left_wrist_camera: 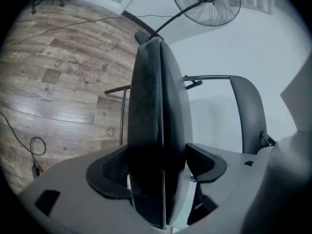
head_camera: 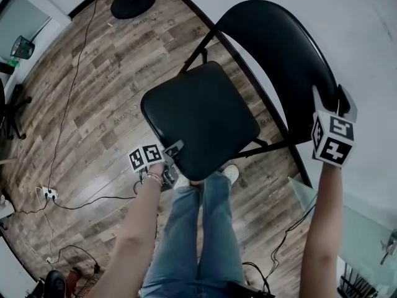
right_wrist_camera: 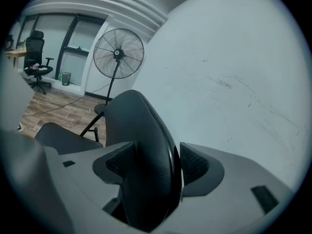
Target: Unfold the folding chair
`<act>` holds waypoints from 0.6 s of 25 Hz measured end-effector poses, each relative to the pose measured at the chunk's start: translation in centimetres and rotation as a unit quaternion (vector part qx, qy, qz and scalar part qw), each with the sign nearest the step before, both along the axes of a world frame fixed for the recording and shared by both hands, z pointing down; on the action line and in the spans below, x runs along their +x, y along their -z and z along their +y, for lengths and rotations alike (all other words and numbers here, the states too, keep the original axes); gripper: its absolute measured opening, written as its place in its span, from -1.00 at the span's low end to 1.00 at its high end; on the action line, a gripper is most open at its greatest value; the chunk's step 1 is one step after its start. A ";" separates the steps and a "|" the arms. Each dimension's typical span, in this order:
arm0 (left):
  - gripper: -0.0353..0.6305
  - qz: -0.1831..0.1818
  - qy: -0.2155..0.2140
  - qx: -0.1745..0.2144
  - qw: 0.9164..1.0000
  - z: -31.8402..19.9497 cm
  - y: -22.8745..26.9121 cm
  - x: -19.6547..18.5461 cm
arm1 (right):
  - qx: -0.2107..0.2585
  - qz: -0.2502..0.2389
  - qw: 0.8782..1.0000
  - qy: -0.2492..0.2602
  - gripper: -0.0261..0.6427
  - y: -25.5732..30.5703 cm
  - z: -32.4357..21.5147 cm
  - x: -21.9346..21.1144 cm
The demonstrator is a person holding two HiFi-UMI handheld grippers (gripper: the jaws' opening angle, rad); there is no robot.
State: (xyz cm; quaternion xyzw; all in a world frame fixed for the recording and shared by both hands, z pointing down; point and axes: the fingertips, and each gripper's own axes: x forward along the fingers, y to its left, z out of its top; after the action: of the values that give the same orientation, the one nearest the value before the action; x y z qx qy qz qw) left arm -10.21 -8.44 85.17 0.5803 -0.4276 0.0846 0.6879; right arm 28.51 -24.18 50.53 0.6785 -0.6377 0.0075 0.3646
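Two bare arms [head_camera: 322,228] and blue jeans [head_camera: 198,241] fill the bottom of the head view. Right in front of the white shoes [head_camera: 231,174] stands the black folding chair [head_camera: 248,79], on the wood floor [head_camera: 105,73] next to the white wall [head_camera: 360,30].

The left gripper [head_camera: 175,149] is at the near edge of the seat [head_camera: 198,117]. Its fingers [left_wrist_camera: 107,172] squeeze that edge from both sides.

The right gripper [head_camera: 335,101] is at the side of the backrest [head_camera: 273,48], close to the wall. Its fingers [right_wrist_camera: 195,165] pinch the padded edge between them.

The seat tips a little, with its top facing up. A standing fan [right_wrist_camera: 118,52] is behind the chair, and its round base [head_camera: 133,2] sits on the floor. A thin cable [head_camera: 74,79] runs across the floor to a power strip [head_camera: 48,193].
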 end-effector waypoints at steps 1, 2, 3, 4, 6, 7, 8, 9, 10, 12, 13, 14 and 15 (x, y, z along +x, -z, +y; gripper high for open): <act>0.15 0.002 0.000 0.000 1.000 0.1 -0.3 -0.2 | 0.001 0.001 1.000 0.000 -0.11 -0.1 0.0 -0.1; 0.15 0.003 0.001 0.000 1.000 0.2 -0.6 -0.3 | 0.000 0.002 1.000 0.000 -0.11 -0.2 0.1 -0.2; 0.15 0.003 0.001 -0.001 1.000 0.4 -0.9 -0.5 | 0.000 0.002 1.000 -0.001 -0.11 -0.4 0.2 -0.3; 0.15 0.003 0.002 -0.002 1.000 0.5 -1.2 -0.7 | 0.000 0.002 1.000 -0.001 -0.11 -0.6 0.3 -0.4; 0.15 0.003 0.002 -0.004 1.000 0.8 -1.9 -1.2 | 0.002 0.002 1.000 -0.003 -0.10 -1.0 0.5 -0.6; 0.15 0.003 0.001 -0.004 1.000 0.8 -2.2 -1.3 | 0.004 0.003 1.000 -0.003 -0.10 -1.2 0.6 -0.7; 0.15 0.004 0.001 -0.004 1.000 0.9 -2.4 -1.5 | 0.006 0.005 1.000 -0.002 -0.10 -1.2 0.6 -0.9; 0.15 0.005 0.000 -0.004 1.000 0.9 -2.6 -1.6 | 0.008 0.006 1.000 -0.002 -0.10 -1.2 0.7 -1.0; 0.15 0.006 0.000 -0.004 1.000 1.0 -2.8 -1.8 | 0.009 0.007 1.000 -0.001 -0.10 -1.3 0.8 -1.2; 0.15 0.009 0.000 -0.007 1.000 1.2 -3.2 -2.0 | 0.011 0.008 1.000 0.000 -0.10 -1.4 1.1 -1.6; 0.15 0.010 0.000 -0.008 1.000 1.4 -3.4 -2.1 | 0.013 0.009 1.000 0.000 -0.10 -1.5 1.3 -1.8; 0.15 0.011 -0.001 -0.009 1.000 1.5 -3.6 -2.2 | 0.014 0.010 1.000 0.000 -0.10 -1.6 1.4 -2.0; 0.15 0.013 -0.001 -0.009 1.000 1.6 -3.8 -2.3 | 0.017 0.011 1.000 -0.001 -0.10 -1.6 1.5 -2.1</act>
State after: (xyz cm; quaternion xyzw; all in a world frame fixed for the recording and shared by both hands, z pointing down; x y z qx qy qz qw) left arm -12.55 -6.83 88.98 0.5755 -0.4174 0.0818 0.6985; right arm 26.39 -22.64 52.12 0.6851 -0.6330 -0.0103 0.3604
